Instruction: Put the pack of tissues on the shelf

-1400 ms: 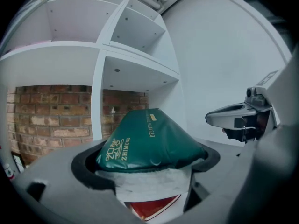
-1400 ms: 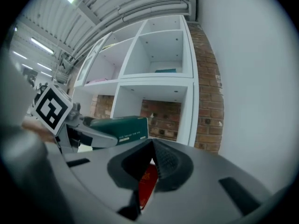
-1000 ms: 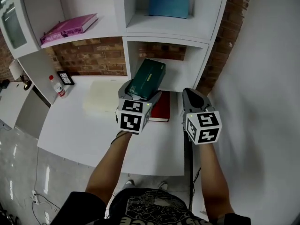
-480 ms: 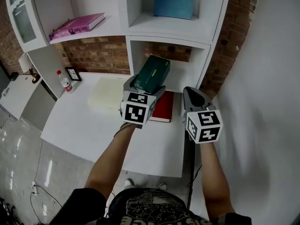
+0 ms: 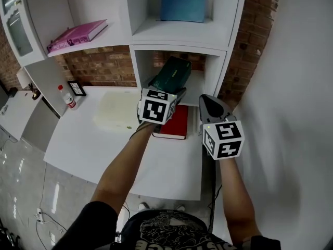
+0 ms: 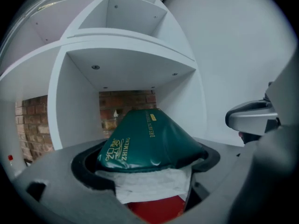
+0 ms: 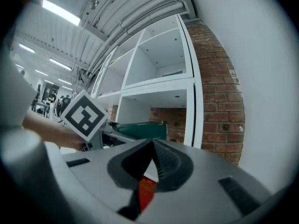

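Observation:
The dark green pack of tissues (image 5: 172,74) is clamped in my left gripper (image 5: 167,85), its far end reaching into the low open shelf compartment (image 5: 199,90) of the white unit. In the left gripper view the pack (image 6: 147,141) fills the jaws, white tissue showing at its near end, with the compartment (image 6: 126,78) straight ahead. My right gripper (image 5: 209,104) hovers to the right near the brick wall, its jaws closed with nothing between them. From the right gripper view the pack (image 7: 142,129) and the left gripper's marker cube (image 7: 84,115) appear at the left.
A red book (image 5: 174,123) lies on the white desk (image 5: 104,145) under the left gripper. A pale pad (image 5: 114,108), a small bottle (image 5: 66,96) and a framed picture (image 5: 76,88) sit to the left. Higher shelves hold a pink book (image 5: 78,34) and a blue box (image 5: 182,1).
My left gripper has carried the tissue pack forward and up, from above the red book to the mouth of the low compartment. The right gripper has barely moved.

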A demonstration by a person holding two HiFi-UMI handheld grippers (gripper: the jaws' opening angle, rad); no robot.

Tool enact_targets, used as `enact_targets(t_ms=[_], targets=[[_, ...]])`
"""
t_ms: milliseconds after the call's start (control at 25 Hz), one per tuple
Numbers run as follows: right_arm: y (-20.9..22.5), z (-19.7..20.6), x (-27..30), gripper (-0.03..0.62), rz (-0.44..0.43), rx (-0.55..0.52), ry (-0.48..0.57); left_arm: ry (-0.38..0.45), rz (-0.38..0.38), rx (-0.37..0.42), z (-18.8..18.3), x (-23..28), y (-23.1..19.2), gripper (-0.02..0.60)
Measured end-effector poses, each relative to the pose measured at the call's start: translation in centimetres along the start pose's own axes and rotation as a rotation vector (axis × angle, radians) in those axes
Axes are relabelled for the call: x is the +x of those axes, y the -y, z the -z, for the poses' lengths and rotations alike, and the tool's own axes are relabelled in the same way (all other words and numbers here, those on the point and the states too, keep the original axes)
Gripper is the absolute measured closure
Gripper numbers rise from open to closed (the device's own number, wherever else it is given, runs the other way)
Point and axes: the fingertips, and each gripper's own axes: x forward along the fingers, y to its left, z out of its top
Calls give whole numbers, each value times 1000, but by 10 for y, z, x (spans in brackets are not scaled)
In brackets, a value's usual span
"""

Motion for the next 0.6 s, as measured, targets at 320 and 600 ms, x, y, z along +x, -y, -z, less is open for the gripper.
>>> enact_targets(t_ms=[320, 600], targets=[[6, -4, 10, 589, 15, 4, 5, -43, 48, -17, 1, 39, 1, 114], [15, 4, 16, 589, 47, 5, -12, -99, 93, 6, 8, 70, 2, 112]])
